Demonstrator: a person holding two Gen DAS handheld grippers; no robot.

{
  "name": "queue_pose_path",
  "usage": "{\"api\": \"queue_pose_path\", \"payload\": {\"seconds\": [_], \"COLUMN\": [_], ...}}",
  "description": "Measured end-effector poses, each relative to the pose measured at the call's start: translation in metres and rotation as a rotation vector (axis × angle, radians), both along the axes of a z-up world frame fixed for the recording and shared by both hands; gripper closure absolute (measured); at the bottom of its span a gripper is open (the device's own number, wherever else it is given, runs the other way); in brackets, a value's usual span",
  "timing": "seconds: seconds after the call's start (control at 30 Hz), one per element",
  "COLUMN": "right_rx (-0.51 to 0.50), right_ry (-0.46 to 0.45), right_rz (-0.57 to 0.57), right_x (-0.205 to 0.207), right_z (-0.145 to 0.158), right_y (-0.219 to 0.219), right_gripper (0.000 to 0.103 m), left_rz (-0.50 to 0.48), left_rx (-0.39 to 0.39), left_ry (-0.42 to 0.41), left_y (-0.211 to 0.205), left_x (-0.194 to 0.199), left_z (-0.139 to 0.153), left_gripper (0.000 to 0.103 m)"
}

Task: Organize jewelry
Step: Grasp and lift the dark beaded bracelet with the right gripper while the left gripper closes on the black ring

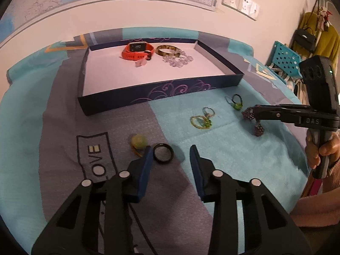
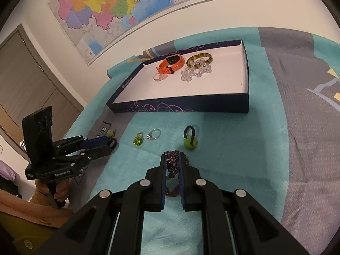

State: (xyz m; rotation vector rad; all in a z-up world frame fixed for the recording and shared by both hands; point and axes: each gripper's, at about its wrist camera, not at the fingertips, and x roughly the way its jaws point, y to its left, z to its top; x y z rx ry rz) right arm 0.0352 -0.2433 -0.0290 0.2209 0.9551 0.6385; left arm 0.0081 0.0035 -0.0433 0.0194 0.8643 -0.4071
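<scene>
Purple beaded bracelet (image 2: pixel 172 163) sits clamped in the right gripper (image 2: pixel 172 159); left gripper (image 1: pixel 171 151) jaws gape around a black ring (image 1: pixel 163 153).

Watch (image 1: pixel 137 51), bangle (image 1: pixel 167 50) in box (image 1: pixel 161 91); rings (image 1: pixel 163 153) before it.

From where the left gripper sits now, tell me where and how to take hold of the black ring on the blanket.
The black ring lies flat on the blanket, so there is no upright edge to pinch. Come from above, fingers tilted steeply, one outside the left rim and one outside the right, and close across its width. It lies just ahead of the left gripper, close to its left finger.
</scene>
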Motion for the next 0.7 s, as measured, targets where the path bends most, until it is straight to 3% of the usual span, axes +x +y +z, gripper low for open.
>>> {"api": "queue_pose_path", "payload": {"seconds": [0.37,0.5,0.7], "right_rx": [-0.013,-0.014,-0.033], "right_ry": [-0.003,-0.010,-0.010], "right_rz": [-0.010,-0.031,-0.036], "right_x": [-0.002,-0.002,-0.003], "right_z": [-0.001,0.001,0.000], "right_y": [-0.001,-0.008,-0.008], "right_gripper": [0.088,0.072,0.064], "left_rz": [-0.011,-0.004,-0.009], "left_rx": [0.017,0.033,0.049], "left_ry": [0.009,0.006,0.004], "left_y": [-0.004,-0.004,-0.007], "left_x": [0.001,0.007,0.010], "left_z": [-0.002,-0.001,-0.002], "left_gripper": [0.066,0.063,0.063]}}
